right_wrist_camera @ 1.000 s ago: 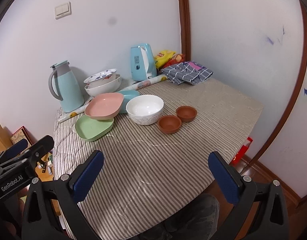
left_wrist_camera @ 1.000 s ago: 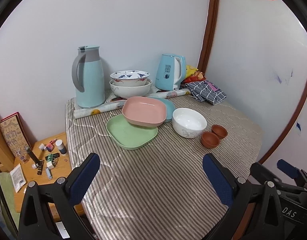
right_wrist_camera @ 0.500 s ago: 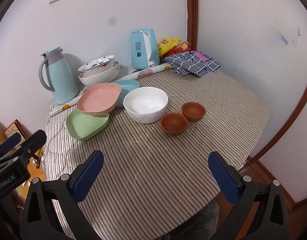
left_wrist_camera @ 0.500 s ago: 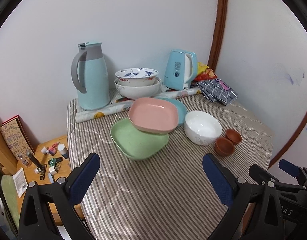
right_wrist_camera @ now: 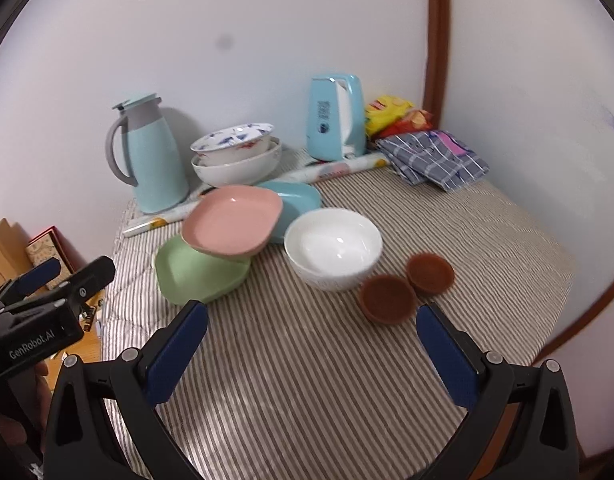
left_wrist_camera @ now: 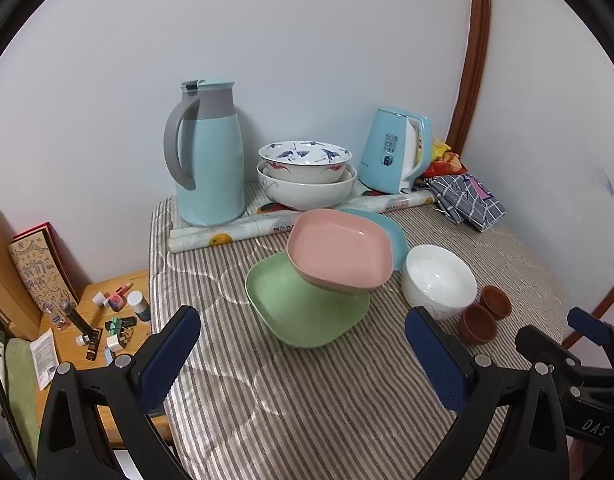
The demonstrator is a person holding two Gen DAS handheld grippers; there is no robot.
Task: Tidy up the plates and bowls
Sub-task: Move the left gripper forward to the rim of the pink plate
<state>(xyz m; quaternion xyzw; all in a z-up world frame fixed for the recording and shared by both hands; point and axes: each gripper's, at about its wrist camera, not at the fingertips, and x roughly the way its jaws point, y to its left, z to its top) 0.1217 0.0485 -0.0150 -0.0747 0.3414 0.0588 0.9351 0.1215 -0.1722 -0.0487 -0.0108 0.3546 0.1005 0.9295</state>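
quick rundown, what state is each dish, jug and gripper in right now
left gripper: open, empty
right gripper: open, empty
pink plate: tilted, propped on the green and blue plates
green plate: on the cloth, empty
white bowl: upright, empty
two brown cups: upright, side by side
patterned bowls: nested
thermos jug: upright, lid shut

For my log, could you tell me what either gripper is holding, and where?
Nothing: the left gripper and right gripper are both open, short of the dishes.
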